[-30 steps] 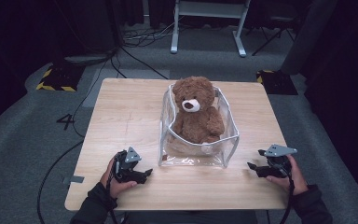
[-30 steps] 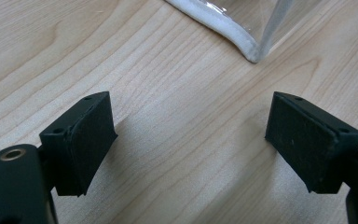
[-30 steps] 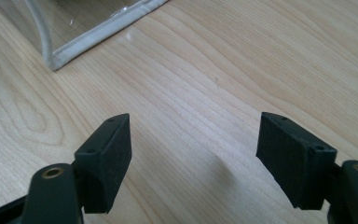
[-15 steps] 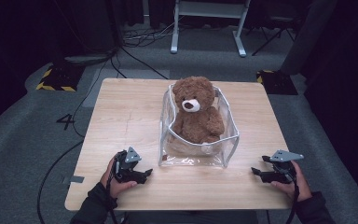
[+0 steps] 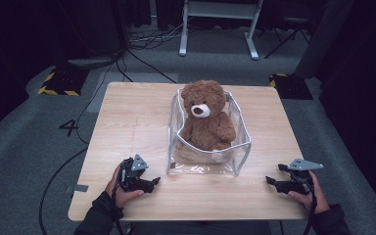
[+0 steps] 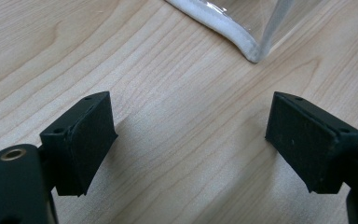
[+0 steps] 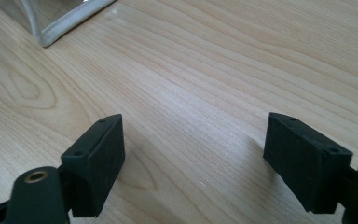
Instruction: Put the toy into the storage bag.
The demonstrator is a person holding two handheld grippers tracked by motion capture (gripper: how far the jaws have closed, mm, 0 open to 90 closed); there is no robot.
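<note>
High view shows both grippers low by the table's near edge [image 5: 186,215], left gripper [image 5: 152,182] and right gripper [image 5: 270,182] gaping wide on nothing, the right's jaws just opened more. Bare wood between. Further back, teddy bear [image 5: 206,117] sits inside the clear pouch [image 5: 205,164].

1. A big number "4" [image 5: 70,128] is marked on the grey floor [image 5: 24,147], to the left of the wooden table [image 5: 127,112].
2. A yellow and black striped warning edge runs along a dark mat [image 5: 58,81] on the floor, beyond the table's far left corner. It has no words.
3. No words can be read anywhere else.
</note>
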